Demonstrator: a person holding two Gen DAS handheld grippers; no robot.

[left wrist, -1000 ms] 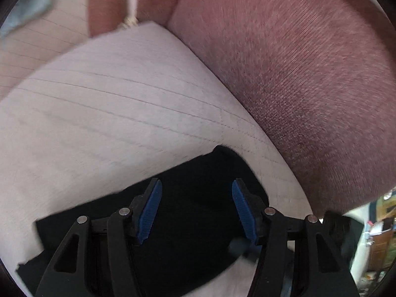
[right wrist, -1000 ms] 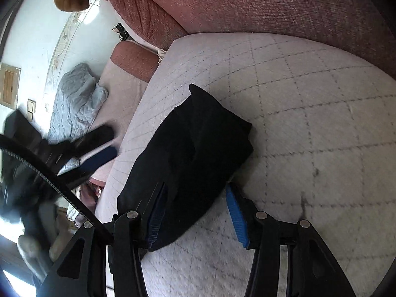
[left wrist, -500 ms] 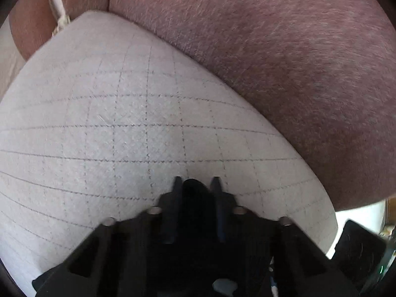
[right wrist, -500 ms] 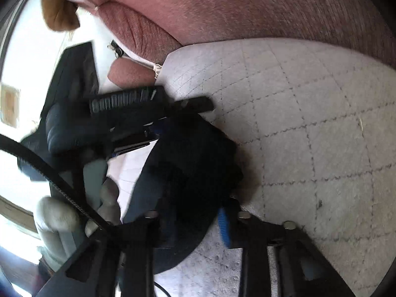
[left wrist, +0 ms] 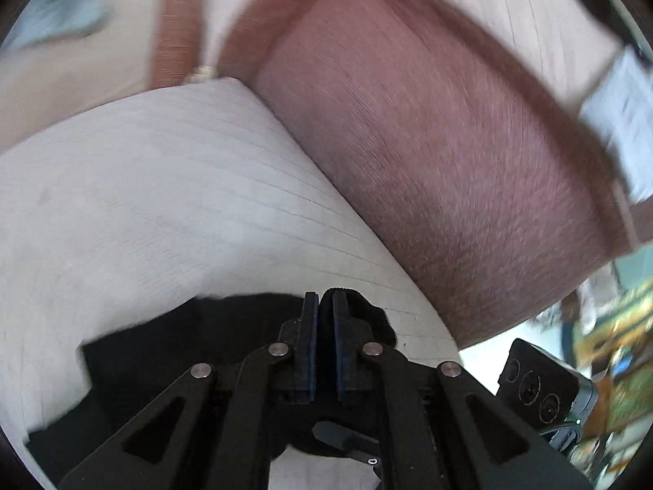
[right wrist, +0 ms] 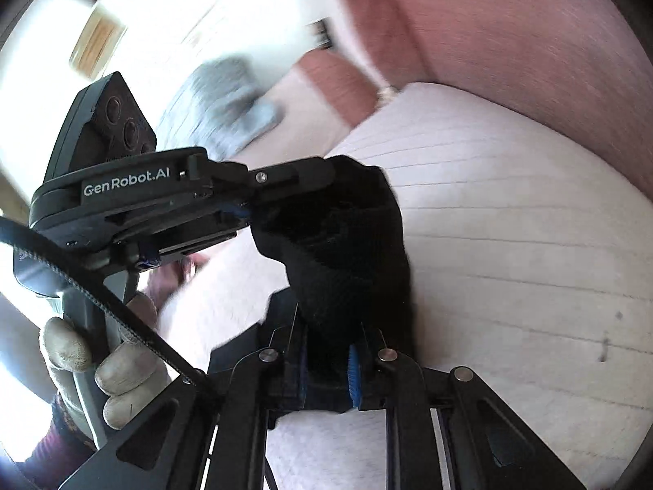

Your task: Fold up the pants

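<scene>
Lifted off the quilted cushion [right wrist: 510, 224], the black pants [right wrist: 347, 253] now hang pinched between both clenched jaws.

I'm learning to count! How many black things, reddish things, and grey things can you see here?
Black: 3 - pants, left gripper, right gripper
Reddish: 1 - sofa back cushion
Grey: 1 - crumpled cloth
Total: 5

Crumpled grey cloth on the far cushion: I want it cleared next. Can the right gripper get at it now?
Probably not: the right gripper is shut on the black pants, and the grey cloth lies well beyond.
</scene>
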